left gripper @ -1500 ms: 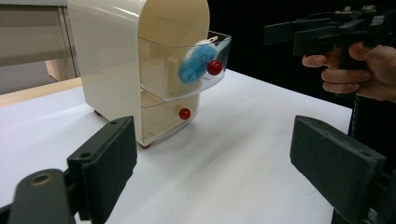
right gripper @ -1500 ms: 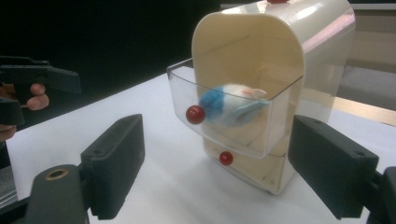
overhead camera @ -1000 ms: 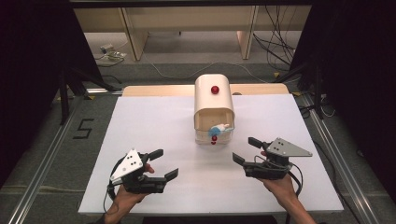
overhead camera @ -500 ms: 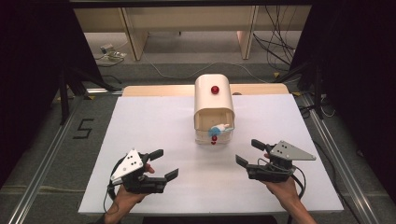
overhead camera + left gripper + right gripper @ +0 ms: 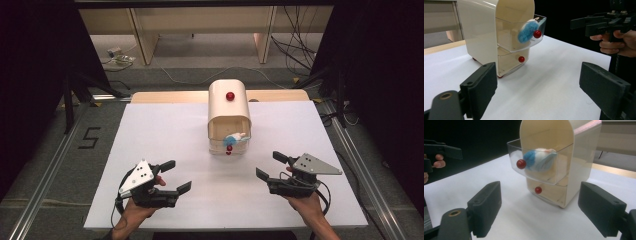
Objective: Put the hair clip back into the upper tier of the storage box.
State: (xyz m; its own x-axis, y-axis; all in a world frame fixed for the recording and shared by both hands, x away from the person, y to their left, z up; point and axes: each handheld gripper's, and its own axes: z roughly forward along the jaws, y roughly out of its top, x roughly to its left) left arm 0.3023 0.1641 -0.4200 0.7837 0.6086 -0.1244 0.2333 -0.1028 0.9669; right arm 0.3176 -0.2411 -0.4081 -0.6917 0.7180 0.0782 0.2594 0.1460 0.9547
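Cream mini drawer cabinet (image 5: 229, 107) sat on the white tabletop (image 5: 165, 135), centred and toward the far half, arched top with a red knob (image 5: 230, 96) on its upper face. Upper clear drawer (image 5: 536, 167) was pulled part-way out, its red knob (image 5: 521, 164) on the front; lower drawer (image 5: 549, 191) was pushed in, red knob (image 5: 538, 190) flush with the cabinet front. Inside the open drawer lay a blue-and-white soft toy (image 5: 539, 160), resting against the front wall just behind the knob; exact shape was hard to tell through the plastic.

Left gripper (image 5: 170, 177) was held in the person's left hand (image 5: 134, 212) over the near-left part of the tabletop, jaws spread wide, nothing between them, pointing right and slightly away. Right gripper (image 5: 270, 167) was in the right hand (image 5: 305, 205) at the near-right, jaws likewise spread and empty, pointing left toward the cabinet. Both were well apart from the cabinet and from each other, roughly level, one each side of the drawer front.

In the left gripper view the cabinet was up-left between the jaws, with the other gripper at upper right. In the right gripper view the open drawer sat centred between the jaws
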